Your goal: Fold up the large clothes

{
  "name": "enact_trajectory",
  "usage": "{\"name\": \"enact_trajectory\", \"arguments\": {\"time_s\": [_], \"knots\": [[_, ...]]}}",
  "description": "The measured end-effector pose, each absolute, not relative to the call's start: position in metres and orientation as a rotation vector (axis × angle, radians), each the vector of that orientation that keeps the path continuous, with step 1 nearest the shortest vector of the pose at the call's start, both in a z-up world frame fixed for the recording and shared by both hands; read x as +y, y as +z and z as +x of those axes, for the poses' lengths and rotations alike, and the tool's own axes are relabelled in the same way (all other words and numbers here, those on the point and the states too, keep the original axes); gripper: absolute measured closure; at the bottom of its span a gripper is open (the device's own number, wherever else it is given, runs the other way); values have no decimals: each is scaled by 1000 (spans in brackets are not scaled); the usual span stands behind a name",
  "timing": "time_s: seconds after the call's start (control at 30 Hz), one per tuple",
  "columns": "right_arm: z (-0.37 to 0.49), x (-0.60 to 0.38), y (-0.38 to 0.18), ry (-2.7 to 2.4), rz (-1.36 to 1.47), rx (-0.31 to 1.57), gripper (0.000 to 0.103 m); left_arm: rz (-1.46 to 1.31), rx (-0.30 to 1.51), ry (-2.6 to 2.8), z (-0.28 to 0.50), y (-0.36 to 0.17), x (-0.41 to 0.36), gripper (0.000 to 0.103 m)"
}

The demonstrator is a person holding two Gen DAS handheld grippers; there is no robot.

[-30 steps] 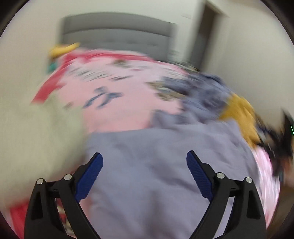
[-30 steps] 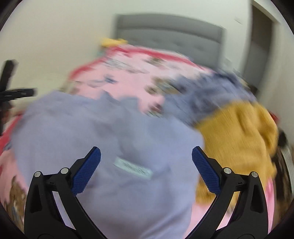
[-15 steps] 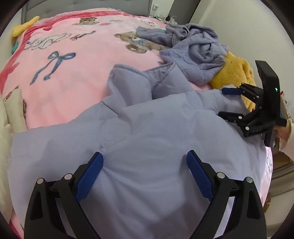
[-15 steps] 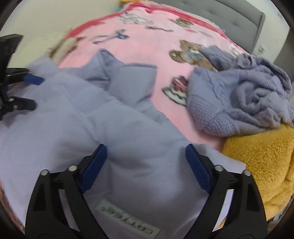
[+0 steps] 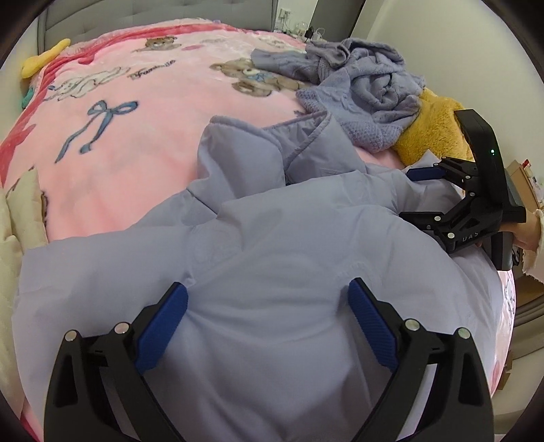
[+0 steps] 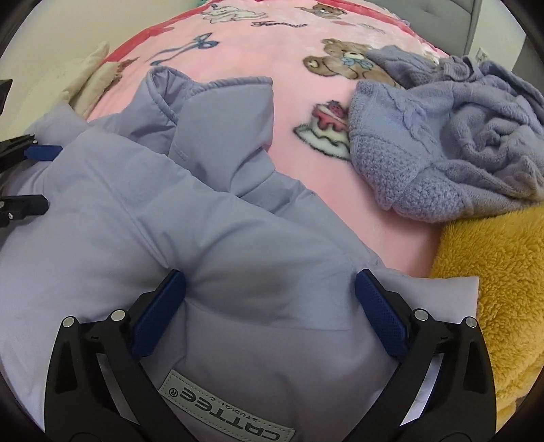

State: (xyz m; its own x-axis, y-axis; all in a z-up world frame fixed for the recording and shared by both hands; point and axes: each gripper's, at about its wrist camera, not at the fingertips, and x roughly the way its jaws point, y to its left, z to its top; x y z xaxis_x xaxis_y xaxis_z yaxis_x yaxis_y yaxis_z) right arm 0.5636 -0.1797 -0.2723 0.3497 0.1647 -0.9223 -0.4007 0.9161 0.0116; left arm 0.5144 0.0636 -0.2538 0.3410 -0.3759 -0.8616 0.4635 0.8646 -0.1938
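Observation:
A large lilac padded jacket (image 5: pixel 258 258) lies spread on the pink bed, hood (image 5: pixel 238 159) pointing toward the headboard. It also fills the right wrist view (image 6: pixel 204 217), with a grey brand label (image 6: pixel 227 404) near the bottom. My left gripper (image 5: pixel 268 306) is open, its blue pads pressed down on the jacket's body. My right gripper (image 6: pixel 270 292) is open and pressed onto the jacket too; it shows from the side in the left wrist view (image 5: pixel 421 193) at the jacket's right edge.
A pink blanket (image 5: pixel 136 112) with bears covers the bed. A crumpled lilac knit sweater (image 6: pixel 442 142) and a mustard fleece garment (image 6: pixel 493 278) lie to the right. A cream garment (image 5: pixel 17 210) lies at the left edge. A grey headboard (image 5: pixel 136 17) stands behind.
Both grippers have come down from a raised, blurred view onto the jacket. The jacket now lies flatter, and both grippers stay open.

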Motion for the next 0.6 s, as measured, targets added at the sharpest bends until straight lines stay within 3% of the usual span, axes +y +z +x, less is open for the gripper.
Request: {"name": "enact_trajectory", "arguments": {"time_s": [0.27,0.47,0.6], "knots": [[482,-190,-200,375,-252,871,8,135,896,-468,447,-201,85,5],[396,-186,-203,430,-221,884,8,131,931,-441,382,-211,95,5],[386,-176,-231,396,-243,949,8,103,953,-415,379,-241,99,4]]}}
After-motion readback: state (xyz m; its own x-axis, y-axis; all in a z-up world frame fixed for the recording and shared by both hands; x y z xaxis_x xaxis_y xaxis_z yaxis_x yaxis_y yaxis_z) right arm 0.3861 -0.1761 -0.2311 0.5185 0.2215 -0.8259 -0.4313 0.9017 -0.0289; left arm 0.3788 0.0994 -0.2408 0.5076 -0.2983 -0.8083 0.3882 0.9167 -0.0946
